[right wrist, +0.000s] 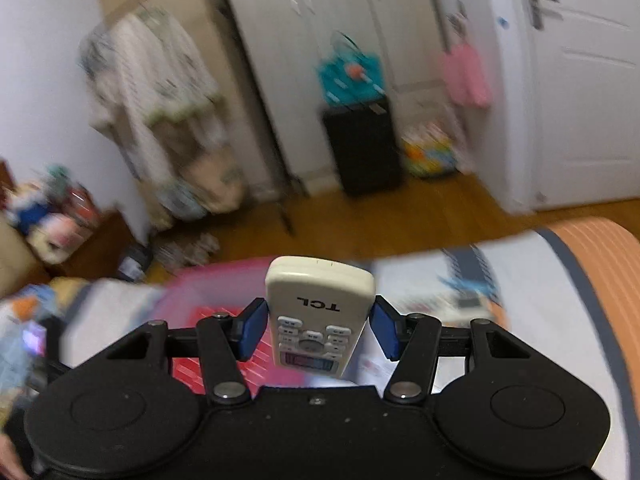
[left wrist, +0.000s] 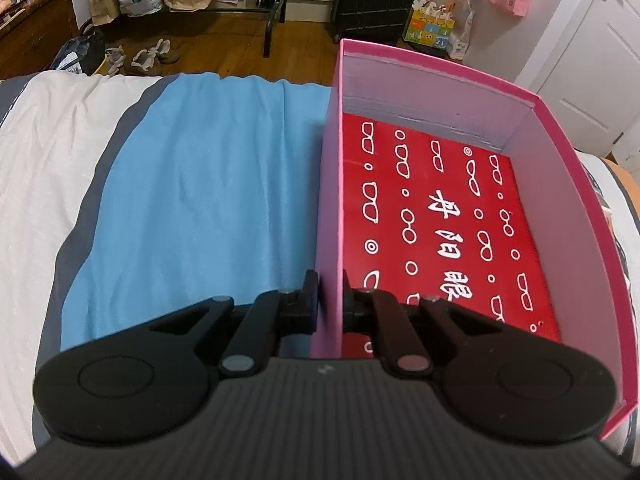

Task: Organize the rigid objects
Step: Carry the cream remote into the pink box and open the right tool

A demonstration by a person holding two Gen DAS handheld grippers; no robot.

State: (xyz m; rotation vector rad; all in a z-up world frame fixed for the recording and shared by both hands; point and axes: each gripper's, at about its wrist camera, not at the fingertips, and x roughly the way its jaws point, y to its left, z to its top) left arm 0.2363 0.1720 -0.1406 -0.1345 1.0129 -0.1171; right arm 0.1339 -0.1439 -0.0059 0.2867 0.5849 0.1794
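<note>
A pink box with a red patterned bottom lies open on the bed. My left gripper is shut on the box's left wall, one finger outside, one inside. In the right wrist view my right gripper is shut on a cream TCL remote control, held up in the air between the blue pads, its buttons facing the camera. The pink box shows blurred below and left of the remote.
A blue cloth covers the bed left of the box, over white bedding. Beyond the bed edge are a wooden floor, shoes, paper bags, a black suitcase and a white door.
</note>
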